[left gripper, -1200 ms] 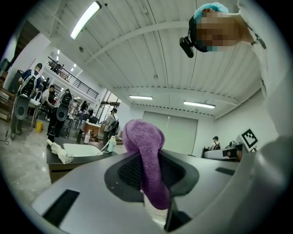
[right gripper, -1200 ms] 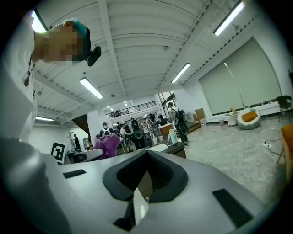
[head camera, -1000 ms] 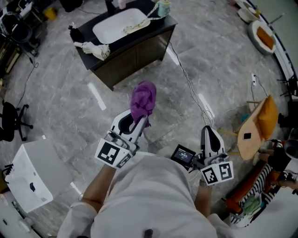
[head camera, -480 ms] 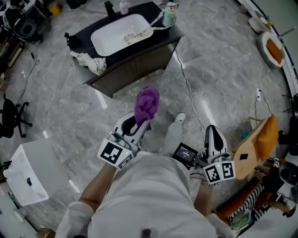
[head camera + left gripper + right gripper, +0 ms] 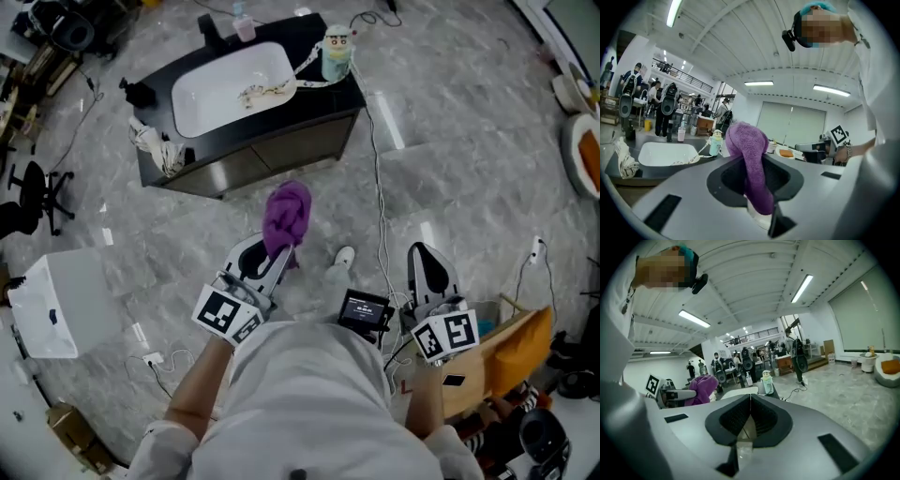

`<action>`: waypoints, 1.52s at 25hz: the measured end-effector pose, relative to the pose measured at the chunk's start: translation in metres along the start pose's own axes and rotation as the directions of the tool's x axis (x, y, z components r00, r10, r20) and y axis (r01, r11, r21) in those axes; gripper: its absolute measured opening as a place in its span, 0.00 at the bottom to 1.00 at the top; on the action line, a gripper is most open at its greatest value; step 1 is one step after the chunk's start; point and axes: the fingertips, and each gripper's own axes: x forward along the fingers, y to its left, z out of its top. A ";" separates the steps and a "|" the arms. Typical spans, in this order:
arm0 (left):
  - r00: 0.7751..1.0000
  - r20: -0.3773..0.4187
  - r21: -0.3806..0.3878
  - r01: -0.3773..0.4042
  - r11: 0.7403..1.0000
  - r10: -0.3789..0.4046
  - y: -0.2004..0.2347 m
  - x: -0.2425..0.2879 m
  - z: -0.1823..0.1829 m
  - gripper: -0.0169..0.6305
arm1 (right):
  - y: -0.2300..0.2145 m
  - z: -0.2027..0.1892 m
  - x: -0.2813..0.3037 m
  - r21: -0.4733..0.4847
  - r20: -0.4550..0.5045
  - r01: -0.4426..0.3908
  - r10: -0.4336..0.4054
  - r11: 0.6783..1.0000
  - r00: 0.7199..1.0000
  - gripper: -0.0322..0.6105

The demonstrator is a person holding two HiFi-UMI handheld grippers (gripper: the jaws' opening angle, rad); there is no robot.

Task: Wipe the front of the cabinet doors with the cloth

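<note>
Grey marble floor [image 5: 469, 141]; black cabinet [image 5: 281, 155] ahead, its white basin [image 5: 220, 80] holding a pale strip [image 5: 267, 90]; left gripper [image 5: 279, 251] clamps the purple cloth [image 5: 286, 214], well short of the cabinet; right gripper [image 5: 427, 253] pinched together, empty.

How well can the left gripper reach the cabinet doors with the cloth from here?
Probably not yet. The left gripper, shut on the purple cloth, is apart from the cabinet doors, with bare floor between. Nothing seems to block the way; stepping closer should do.

Head camera is looking steeply down from overhead; both gripper cameras are facing forward, low, sharing the distant black white-basined cabinet [image 5: 281, 157].
</note>
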 end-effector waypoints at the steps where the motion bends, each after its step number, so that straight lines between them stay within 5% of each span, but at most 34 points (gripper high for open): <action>1: 1.000 -0.004 -0.024 -0.017 1.000 0.017 -0.003 0.017 -0.004 0.15 | -0.018 -0.003 0.009 -0.017 -0.027 -0.022 0.021 1.000 0.999 0.09; 4: 0.998 -0.028 -0.063 -0.057 0.996 0.056 -0.011 0.064 -0.022 0.15 | -0.063 -0.019 0.041 -0.039 -0.103 -0.086 0.081 0.996 0.991 0.09; 11: 0.990 -0.116 0.021 -0.073 0.997 0.075 0.022 0.175 -0.076 0.15 | -0.119 -0.080 0.121 0.020 -0.186 -0.171 0.171 0.985 0.967 0.09; 15: 0.991 -0.123 0.031 -0.043 0.999 0.047 0.056 0.230 -0.100 0.15 | -0.136 -0.119 0.156 0.013 -0.227 -0.195 0.193 0.981 0.955 0.09; 20: 0.970 -0.243 0.073 0.009 0.997 0.009 0.096 0.287 -0.171 0.15 | -0.153 -0.173 0.194 -0.018 -0.303 -0.232 0.216 0.973 0.928 0.09; 29: 0.941 -0.338 0.121 0.076 0.990 -0.031 0.169 0.377 -0.268 0.15 | -0.143 -0.268 0.254 -0.013 -0.394 -0.303 0.274 0.953 0.877 0.09; 34: 0.935 -0.355 0.039 0.025 0.999 -0.010 0.200 0.404 -0.286 0.15 | -0.119 -0.303 0.270 0.022 -0.430 -0.335 0.312 0.942 0.847 0.09; 38: 0.938 -0.346 -0.037 -0.016 0.999 0.003 0.224 0.403 -0.284 0.15 | -0.099 -0.302 0.284 0.028 -0.420 -0.324 0.306 0.946 0.854 0.09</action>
